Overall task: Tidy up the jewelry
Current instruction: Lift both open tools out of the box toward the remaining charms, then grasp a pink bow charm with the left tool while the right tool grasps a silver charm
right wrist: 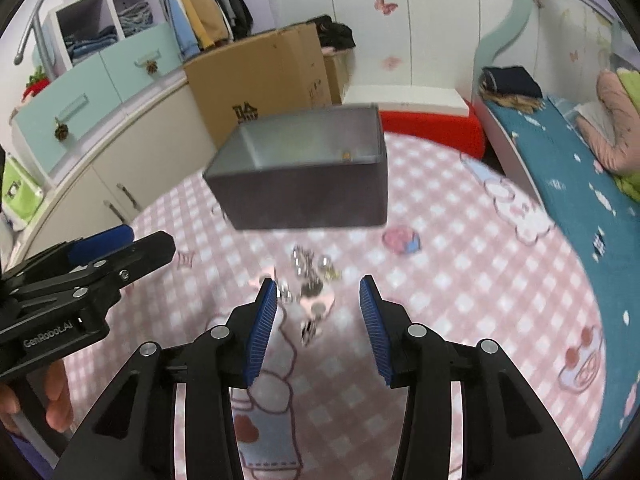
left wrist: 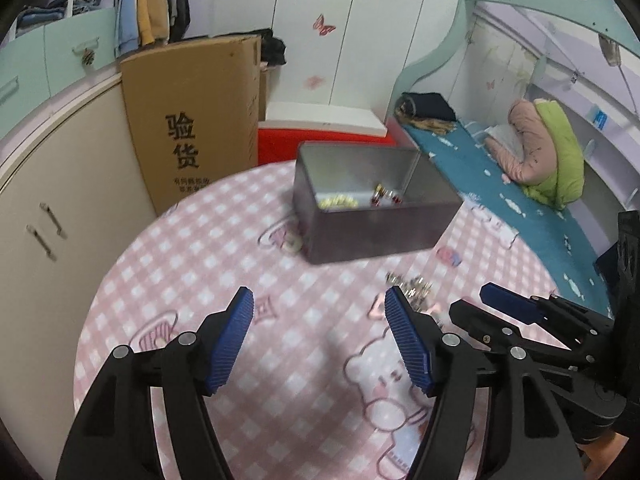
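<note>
Up in the centre of the left wrist view, the open grey metal box (left wrist: 372,204) sits on the pink checked tablecloth (left wrist: 192,248), its long axis slanting from upper left to lower right, with gold and red jewelry pieces (left wrist: 362,198) inside. The left gripper (left wrist: 320,338) stands wide, nothing between its blue pads. A silver jewelry pile (left wrist: 412,288) lies just beyond its right finger.

From the right wrist view, the box (right wrist: 304,172) runs nearly left to right across the frame's upper middle. The silvery pile (right wrist: 310,276) (blurred) lies below it, reaching down between the tips of the right gripper (right wrist: 318,312), whose jaws are parted and touch none of it.
</note>
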